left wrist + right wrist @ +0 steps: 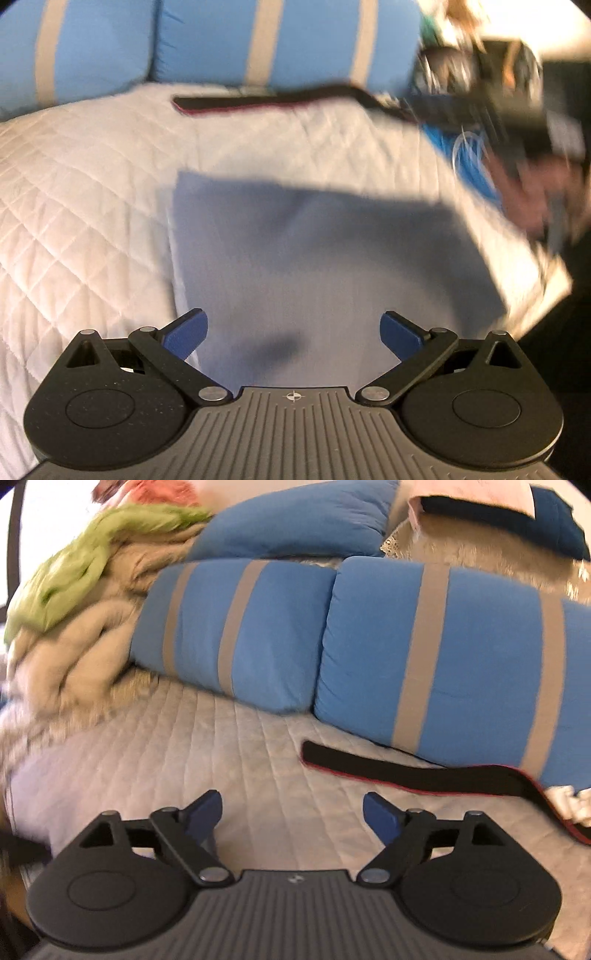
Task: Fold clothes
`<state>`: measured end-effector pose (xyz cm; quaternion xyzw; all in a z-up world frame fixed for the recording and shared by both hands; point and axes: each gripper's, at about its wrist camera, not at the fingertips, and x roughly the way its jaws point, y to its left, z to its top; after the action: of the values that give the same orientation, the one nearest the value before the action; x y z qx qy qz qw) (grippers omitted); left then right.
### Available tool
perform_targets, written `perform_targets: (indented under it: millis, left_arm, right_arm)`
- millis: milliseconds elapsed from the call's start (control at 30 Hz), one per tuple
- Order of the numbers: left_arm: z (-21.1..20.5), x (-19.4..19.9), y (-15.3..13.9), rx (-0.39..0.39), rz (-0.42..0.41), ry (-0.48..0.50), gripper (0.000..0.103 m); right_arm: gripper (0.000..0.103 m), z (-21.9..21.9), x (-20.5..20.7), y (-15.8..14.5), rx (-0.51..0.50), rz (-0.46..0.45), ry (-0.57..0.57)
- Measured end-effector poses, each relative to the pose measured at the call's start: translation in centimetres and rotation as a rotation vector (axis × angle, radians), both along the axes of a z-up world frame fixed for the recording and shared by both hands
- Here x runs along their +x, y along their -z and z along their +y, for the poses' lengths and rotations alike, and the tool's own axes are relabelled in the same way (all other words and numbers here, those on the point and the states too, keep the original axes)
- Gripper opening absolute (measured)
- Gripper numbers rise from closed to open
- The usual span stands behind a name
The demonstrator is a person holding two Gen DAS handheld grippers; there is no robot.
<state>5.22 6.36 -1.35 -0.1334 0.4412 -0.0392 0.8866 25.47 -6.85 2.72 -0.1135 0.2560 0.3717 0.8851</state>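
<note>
One garment is all I can make out as the thing being worked: a pale blue-grey cloth (295, 258) lying flat in the centre of the left wrist view, squared-off edges, spread on the white quilted bedcover (81, 177). It looks to me like a fold has just been laid down, so I'd call this the gap between folds, or possibly the end of this piece.

My left gripper (293, 330) sits at the bottom of its frame right over the near edge of the cloth, fingers spread wide, nothing between them. The right gripper (292, 812) is also splayed wide and empty, over bare quilt, no blue-grey cloth anywhere in its view.

Next move, I reckon: either pinch a corner for another fold, or go fetch the next item. If it's another fold, both grippers need to come down on one edge together, and the right one is aimed the wrong way for that.

What each view gives me that the other doesn't:
- Left wrist: the cloth itself, plus a blurred dark shape and a hand (535, 206) at the right edge, which I take to be my other gripper.
- Right wrist: a heap of beige fabric with a green garment (85, 557) in the upper left, maybe the pile waiting.
- Both: the blue striped pillows (424, 646) and a black strap with red edging (406, 771) lying in front of them.
</note>
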Motion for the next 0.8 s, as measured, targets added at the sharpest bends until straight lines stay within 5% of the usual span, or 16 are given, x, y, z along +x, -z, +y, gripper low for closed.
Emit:
perform_targets:
  millis: [133,333,600,733,800]
  left_arm:
    - [0.3,1.2,0.2,-0.005,-0.037,-0.067,0.102]
    - [0.2,3.3,0.2,0.106,-0.105,-0.061,0.101]
    - [-1.2,5.2,-0.7,0.321,-0.318,0.181,0.101]
    - [-2.7,6.6,-0.6,0.458,-0.349,0.345,0.09]
    - [-3.2,7.3,-0.5,0.468,-0.343,0.422,0.081]
  right_arm:
    - [0.092,-3.7,-1.4,1.2,-0.086,-0.005,0.015]
    - [0.099,-7.8,-2.2,1.8,-0.121,0.006,0.08]
    - [0.099,-8.5,-3.6,2.6,-0.125,0.036,0.155]
    - [0.099,-6.0,-6.5,3.3,-0.228,-0.07,0.029]
    - [0.099,-4.8,-8.3,3.7,-0.278,-0.158,-0.038]
